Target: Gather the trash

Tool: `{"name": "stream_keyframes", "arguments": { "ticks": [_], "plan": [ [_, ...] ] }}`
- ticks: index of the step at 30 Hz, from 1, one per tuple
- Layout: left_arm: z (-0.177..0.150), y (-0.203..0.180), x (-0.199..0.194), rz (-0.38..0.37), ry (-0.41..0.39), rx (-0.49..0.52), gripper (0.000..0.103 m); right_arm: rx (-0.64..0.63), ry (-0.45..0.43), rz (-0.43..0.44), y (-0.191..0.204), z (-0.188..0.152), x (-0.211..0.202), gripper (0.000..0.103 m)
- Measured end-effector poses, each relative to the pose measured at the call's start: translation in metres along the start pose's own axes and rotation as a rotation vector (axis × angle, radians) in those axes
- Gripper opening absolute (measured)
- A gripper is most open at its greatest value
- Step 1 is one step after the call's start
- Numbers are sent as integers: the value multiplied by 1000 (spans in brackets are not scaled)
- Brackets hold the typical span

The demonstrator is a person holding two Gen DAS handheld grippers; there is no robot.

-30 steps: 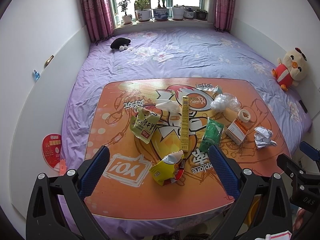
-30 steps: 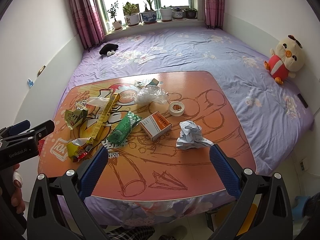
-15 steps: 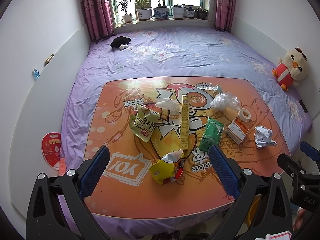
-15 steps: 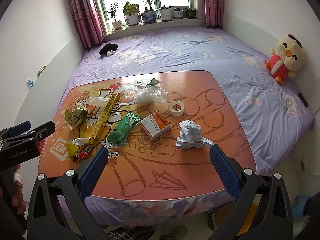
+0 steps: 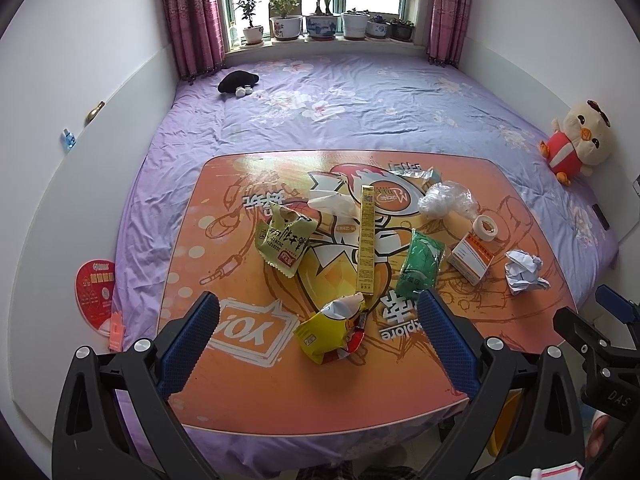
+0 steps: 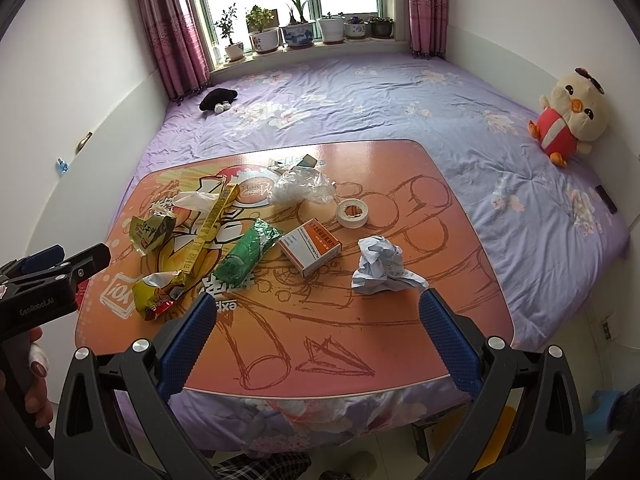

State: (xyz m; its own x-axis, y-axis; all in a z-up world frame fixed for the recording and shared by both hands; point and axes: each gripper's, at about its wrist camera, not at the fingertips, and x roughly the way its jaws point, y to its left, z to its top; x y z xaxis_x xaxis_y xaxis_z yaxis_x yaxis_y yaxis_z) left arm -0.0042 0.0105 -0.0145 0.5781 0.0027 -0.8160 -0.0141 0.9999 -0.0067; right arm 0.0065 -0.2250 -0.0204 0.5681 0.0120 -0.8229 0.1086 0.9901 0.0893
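Nothing looked collected: the yellow wrapper point(image 5: 330, 330) lay near the table's point(image 5: 248, 400) front edge, the crumpled paper point(image 6: 380, 266) toward its right edge; left gripper point(image 5: 318, 344) and right gripper point(image 6: 318, 344) hovered with jaws apart, empty

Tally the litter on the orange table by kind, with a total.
Snack wrappers: 2, olive, yellow
Boxes: 2, long yellow, orange-white
Plastic bags: 3, green, clear, white
Crumpled paper: 1
Tape roll: 1
Foil scrap: 1
Total: 10
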Motion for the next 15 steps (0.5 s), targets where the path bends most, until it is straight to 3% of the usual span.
{"name": "stream_keyframes", "arguments": {
  "ticks": [7,15],
  "plan": [
    [-24,16,5,-34,-6,-27,98,-3,-64,8,-6,-26,-8,100],
    [-48,36,26,-45,75,-56,98,51,-28,-3,-21,-41,9,100]
  ]
}}
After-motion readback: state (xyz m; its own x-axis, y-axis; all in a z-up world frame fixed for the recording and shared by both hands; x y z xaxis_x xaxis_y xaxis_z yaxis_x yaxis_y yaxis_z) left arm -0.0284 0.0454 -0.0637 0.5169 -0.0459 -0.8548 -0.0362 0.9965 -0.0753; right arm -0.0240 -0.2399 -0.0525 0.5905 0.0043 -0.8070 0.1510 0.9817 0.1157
